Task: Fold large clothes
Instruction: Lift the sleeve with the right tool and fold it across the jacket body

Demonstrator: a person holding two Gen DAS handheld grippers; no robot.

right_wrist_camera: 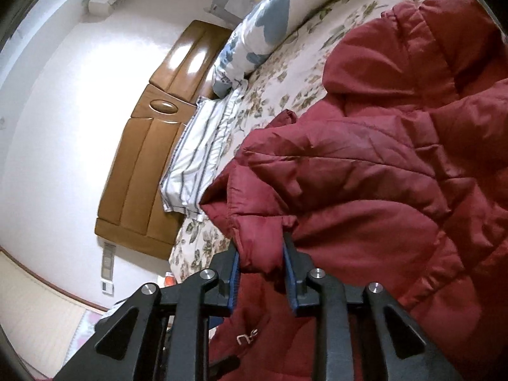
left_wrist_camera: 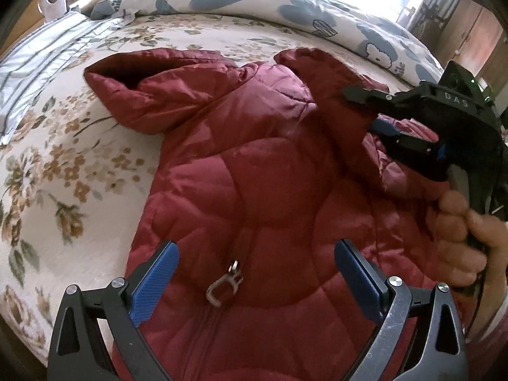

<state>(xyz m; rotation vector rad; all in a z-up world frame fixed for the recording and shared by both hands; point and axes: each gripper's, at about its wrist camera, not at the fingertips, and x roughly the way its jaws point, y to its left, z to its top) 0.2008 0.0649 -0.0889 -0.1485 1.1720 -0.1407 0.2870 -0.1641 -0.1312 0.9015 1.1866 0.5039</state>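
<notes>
We find the red jacket [left_wrist_camera: 254, 171] barely folded on the bed [left_wrist_camera: 63, 174]. Our right hand-held gripper [right_wrist_camera: 260, 270] pinches its sleeve [right_wrist_camera: 266, 222], brought across the body. Our left hand-held gripper [left_wrist_camera: 254, 273] hangs spread, empty.

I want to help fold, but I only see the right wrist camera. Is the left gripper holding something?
Observer: No. The left gripper is open, with nothing in it.
Child: Where is it?
Observer: Over the jacket front, with the zipper pull showing between its fingers.
Child: Who holds my gripper?
Observer: A hand grips the right gripper by its handle.
</notes>
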